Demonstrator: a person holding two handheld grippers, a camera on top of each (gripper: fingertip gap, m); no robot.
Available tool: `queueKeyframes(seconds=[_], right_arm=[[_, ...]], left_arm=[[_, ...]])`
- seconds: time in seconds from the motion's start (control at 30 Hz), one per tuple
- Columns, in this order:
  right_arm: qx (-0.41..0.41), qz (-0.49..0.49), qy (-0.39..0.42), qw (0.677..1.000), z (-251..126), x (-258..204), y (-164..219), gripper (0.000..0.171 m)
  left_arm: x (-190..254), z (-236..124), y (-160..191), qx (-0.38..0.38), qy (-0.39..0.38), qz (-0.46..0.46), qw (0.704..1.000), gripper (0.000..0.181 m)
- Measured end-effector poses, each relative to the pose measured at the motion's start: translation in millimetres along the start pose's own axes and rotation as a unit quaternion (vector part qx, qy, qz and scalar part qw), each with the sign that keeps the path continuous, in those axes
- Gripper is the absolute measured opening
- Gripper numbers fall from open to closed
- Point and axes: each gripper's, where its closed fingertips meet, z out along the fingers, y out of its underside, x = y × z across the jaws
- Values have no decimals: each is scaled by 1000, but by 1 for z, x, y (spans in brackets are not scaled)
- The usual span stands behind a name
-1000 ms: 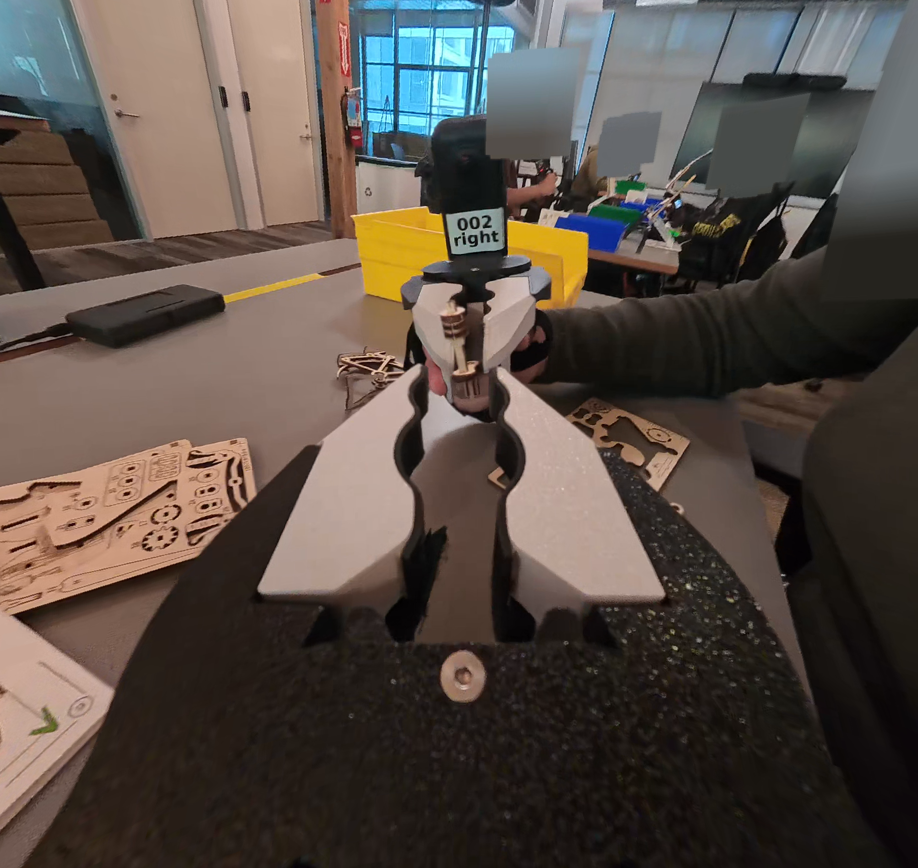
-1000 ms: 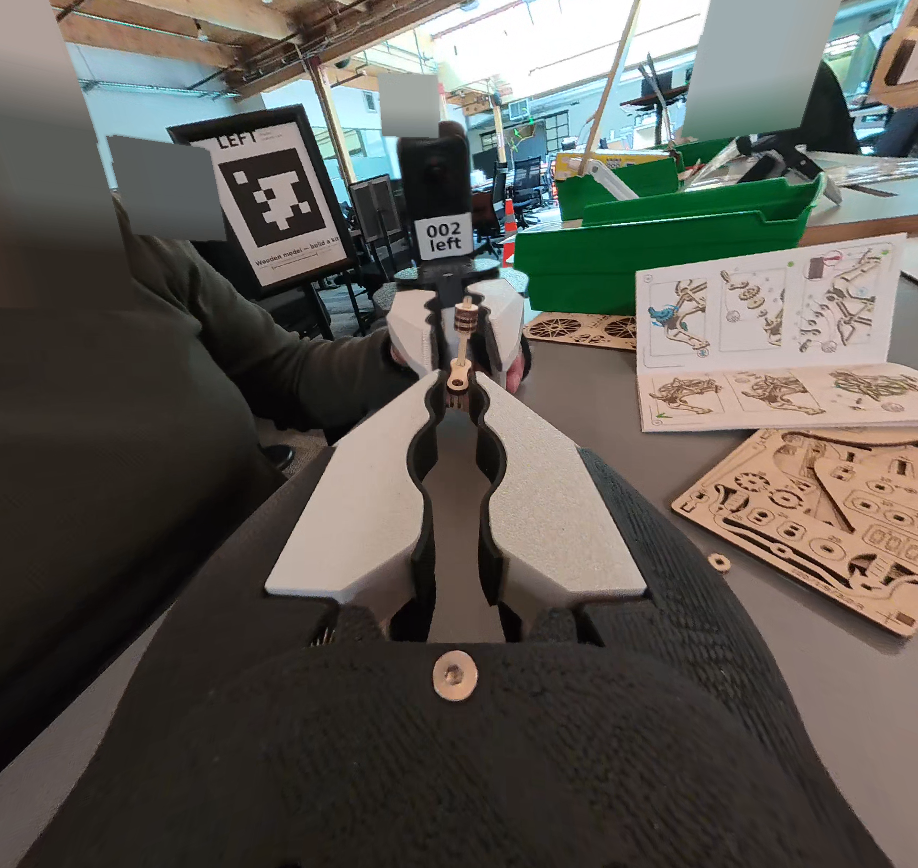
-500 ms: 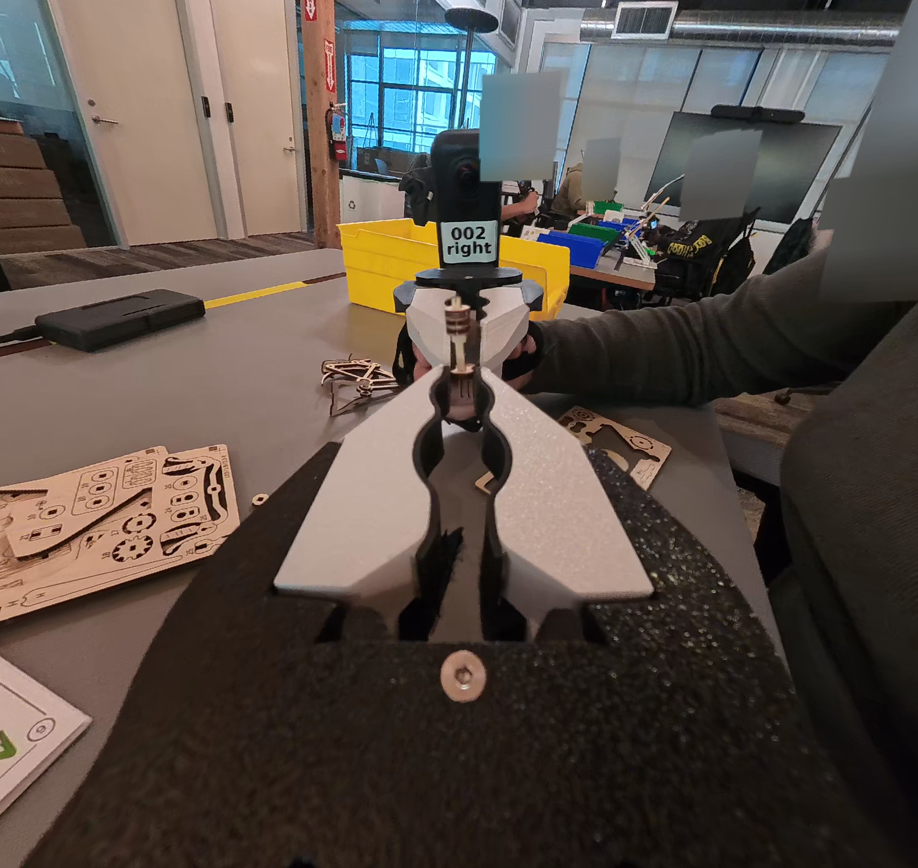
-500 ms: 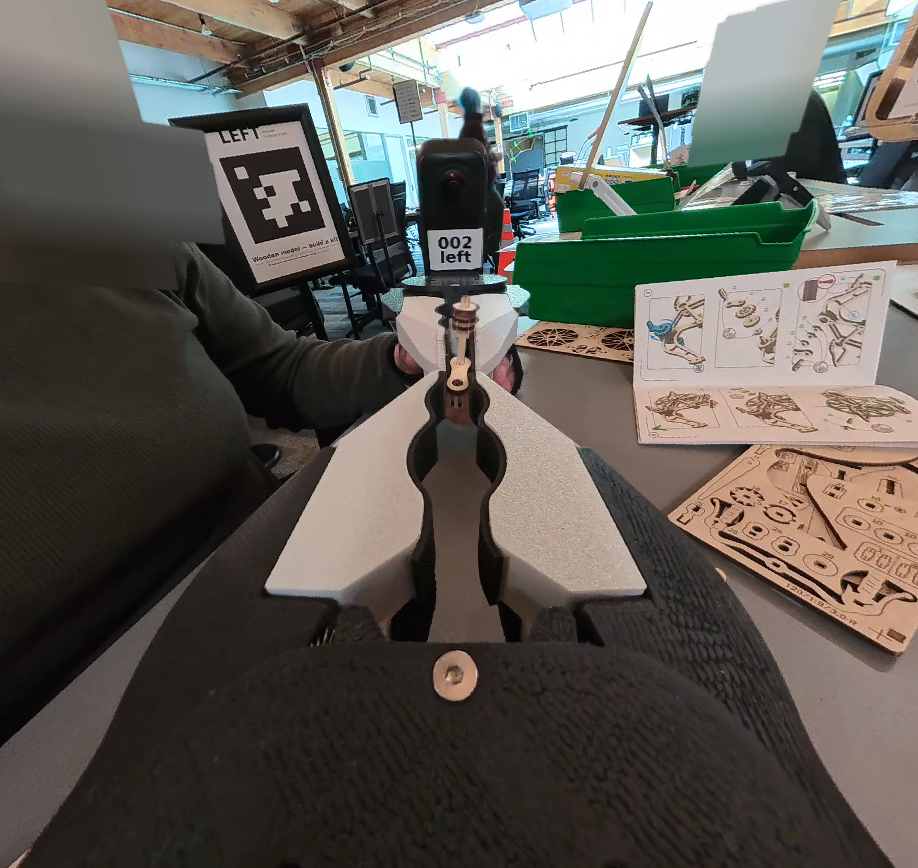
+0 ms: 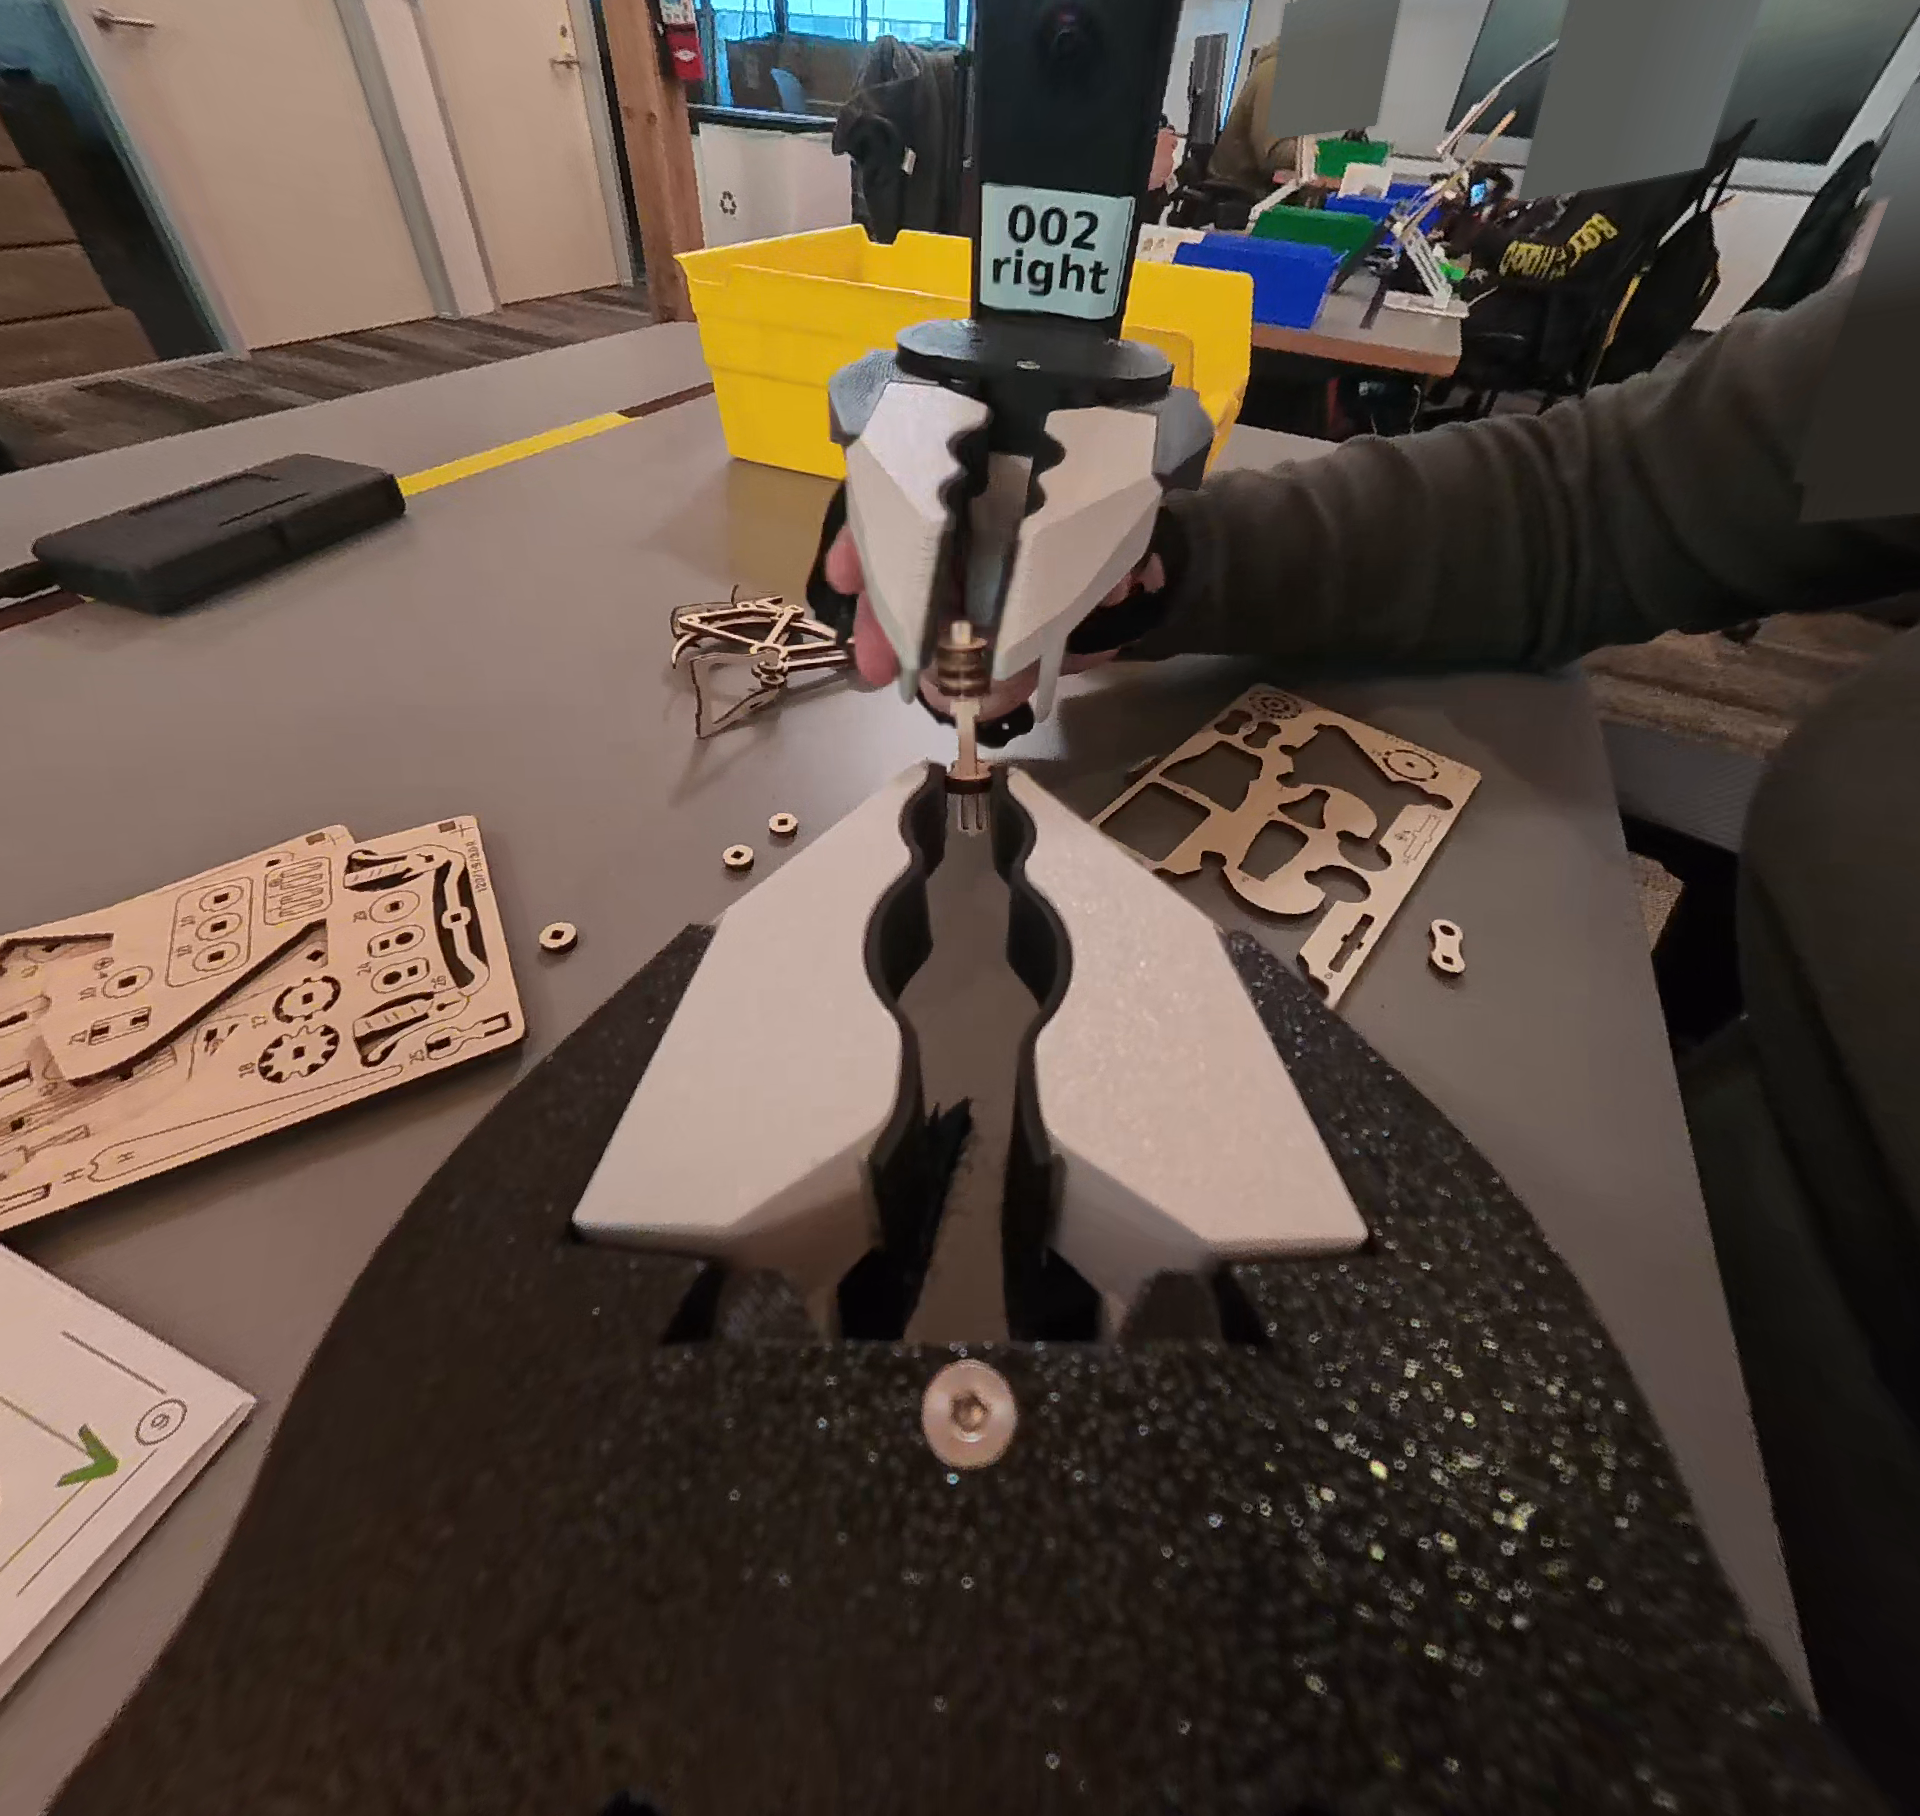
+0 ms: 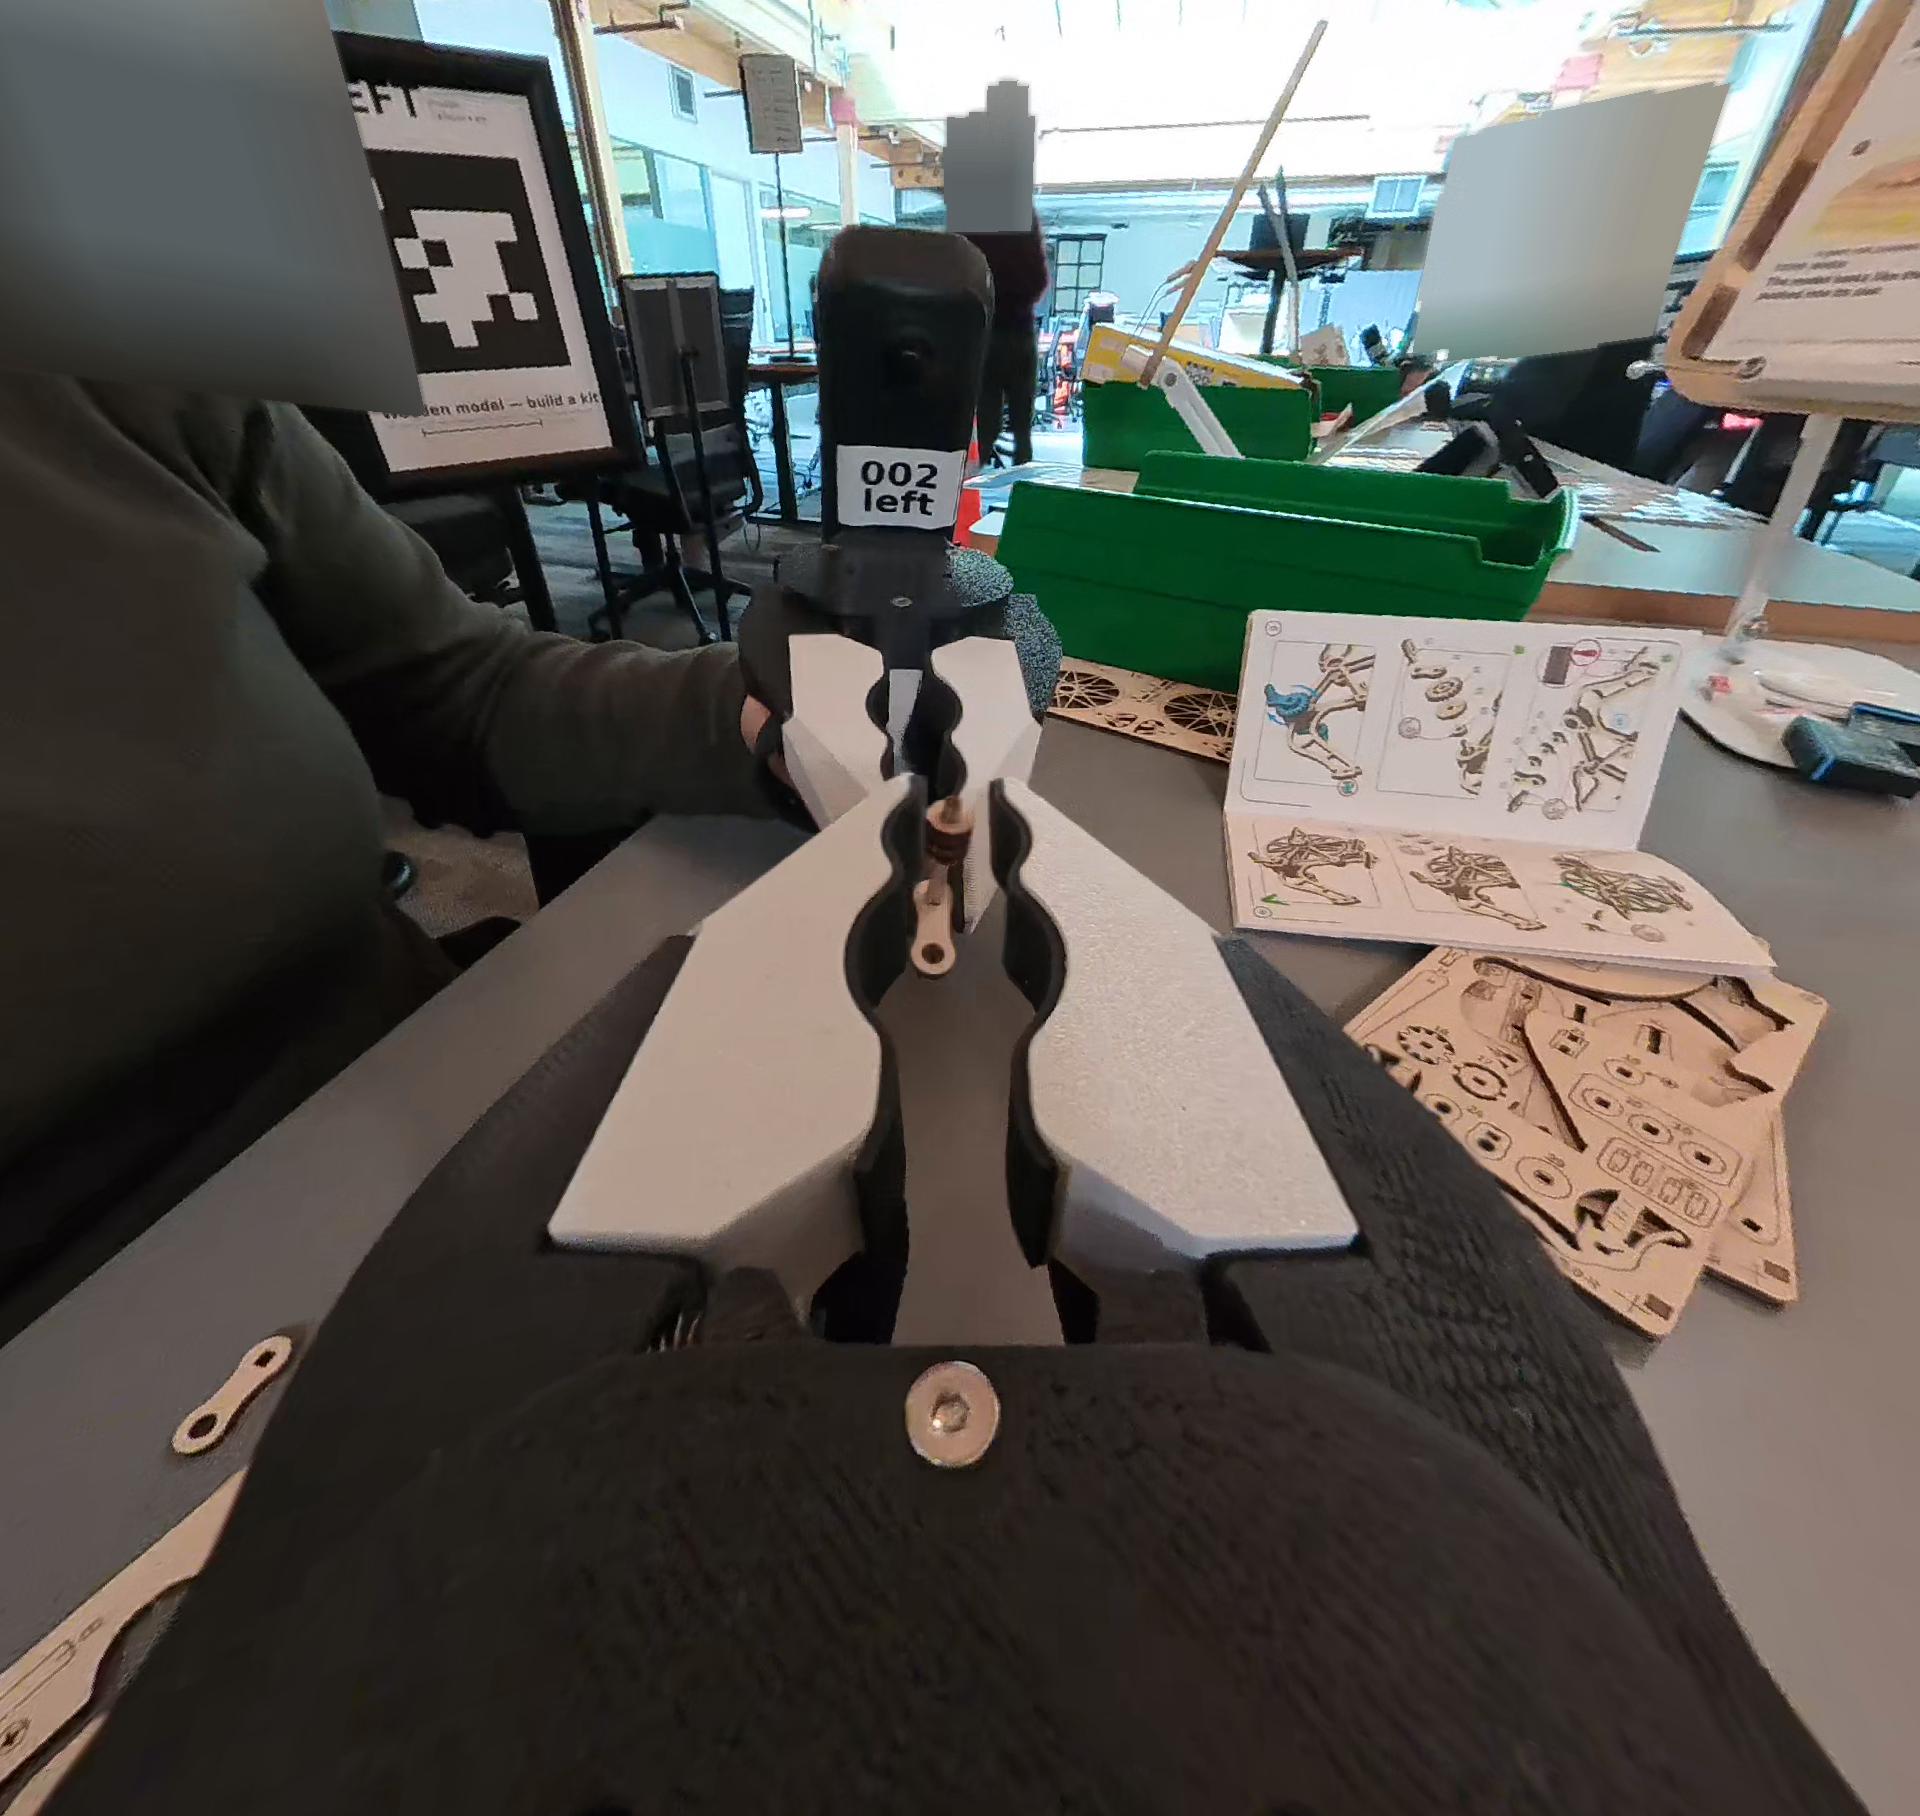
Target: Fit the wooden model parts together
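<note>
- Axle (image 5: 964, 717) with stacked wooden discs sits at frame centre, pinched by the right gripper (image 5: 971, 670) fingers.
- Left gripper (image 5: 968, 790) fingers pinch a small washer (image 5: 968, 782) on the axle's lower end, above the counter (image 5: 468, 644).
- Keep both grippers coaxial; push gently and straight.

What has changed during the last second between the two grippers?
Both grippers tipped down toward the table. The left gripper narrowed its jaws around the lower end of the wooden axle. The right gripper still grips that axle; the wooden sheets lie unmoved.
</note>
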Motion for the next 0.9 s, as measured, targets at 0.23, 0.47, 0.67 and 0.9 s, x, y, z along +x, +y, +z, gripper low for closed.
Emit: queueKeyframes(seconds=[0.23, 0.47, 0.67, 0.9], right_arm=[[23, -11, 0, 1000, -4, -1, -9, 5], [71, -2, -9, 997, -7, -6, -23, 5], [72, -5, -1, 997, -7, -4, -24, 5], [30, -47, 9, 998, -3, -6, -17, 5]], left_arm=[[0, -5, -12, 31, -18, 35, 999, 6], [4, -12, -29, 83, -18, 58, 995, 6], [3, -9, -27, 85, -17, 48, 995, 6], [3, -4, -17, 38, -33, 90, 995, 6]])
